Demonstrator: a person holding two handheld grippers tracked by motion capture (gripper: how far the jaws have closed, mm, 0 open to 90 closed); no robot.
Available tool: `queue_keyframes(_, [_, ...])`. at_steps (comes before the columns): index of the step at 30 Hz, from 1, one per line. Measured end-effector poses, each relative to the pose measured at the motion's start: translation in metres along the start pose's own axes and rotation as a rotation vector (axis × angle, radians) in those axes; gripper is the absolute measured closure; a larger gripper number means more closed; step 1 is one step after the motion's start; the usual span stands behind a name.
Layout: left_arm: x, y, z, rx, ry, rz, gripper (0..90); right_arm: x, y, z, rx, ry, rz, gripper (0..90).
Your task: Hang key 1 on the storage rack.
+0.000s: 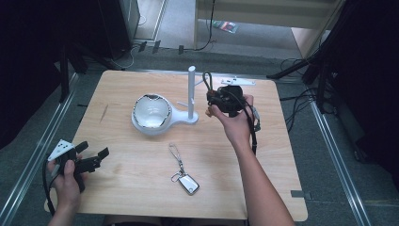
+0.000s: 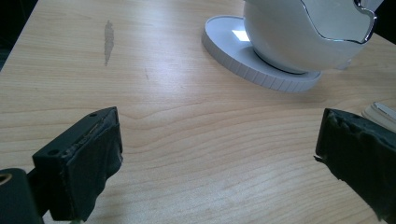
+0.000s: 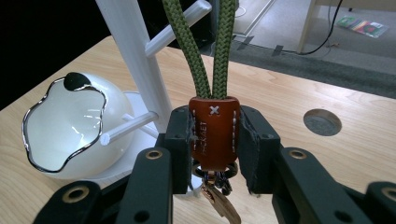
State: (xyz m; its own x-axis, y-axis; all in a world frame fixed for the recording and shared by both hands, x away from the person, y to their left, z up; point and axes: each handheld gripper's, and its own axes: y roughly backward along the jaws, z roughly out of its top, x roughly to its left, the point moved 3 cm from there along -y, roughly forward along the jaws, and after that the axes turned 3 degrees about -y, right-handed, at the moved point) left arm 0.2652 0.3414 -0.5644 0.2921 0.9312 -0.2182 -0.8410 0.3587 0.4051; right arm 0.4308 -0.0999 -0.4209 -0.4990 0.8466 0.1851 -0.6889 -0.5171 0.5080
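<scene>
The left hand (image 1: 66, 176) sits at the table's (image 1: 141, 188) near left corner, forearm coming in from the near edge, fist wrapped round the handle of the left tongs (image 1: 96, 153). The tongs lie nearly level and low over the wood, aimed toward the middle of the table. Their jaws stand wide apart with nothing between them; in the left gripper view bare wood shows between the two pads (image 2: 93, 163).

Near the middle of the near edge lies a key fob (image 1: 187, 182) on a thin chain, flat on the table and well apart from both hands.

The right arm reaches far across from the near edge, wrist bent, the right hand (image 1: 235, 123) raised toward the far right part of the table. The right tongs (image 1: 212, 99) point at the stand (image 1: 192, 89), just beside its upright white post. Their jaws are clamped on the brown leather tab of a lanyard (image 3: 213, 135); its green cord loop rises above the jaws, close to the post and its pegs, and metal rings hang below the tab.

A white bowl (image 1: 151, 113) sits on the stand's round base, left of the post.
</scene>
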Motion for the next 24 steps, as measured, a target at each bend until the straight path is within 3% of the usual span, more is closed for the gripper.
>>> queue_keyframes(24, [0.0,0.0,0.0,0.001,0.003,0.0,1.1,0.003,-0.014,-0.008,0.053,0.003,0.032,68.2])
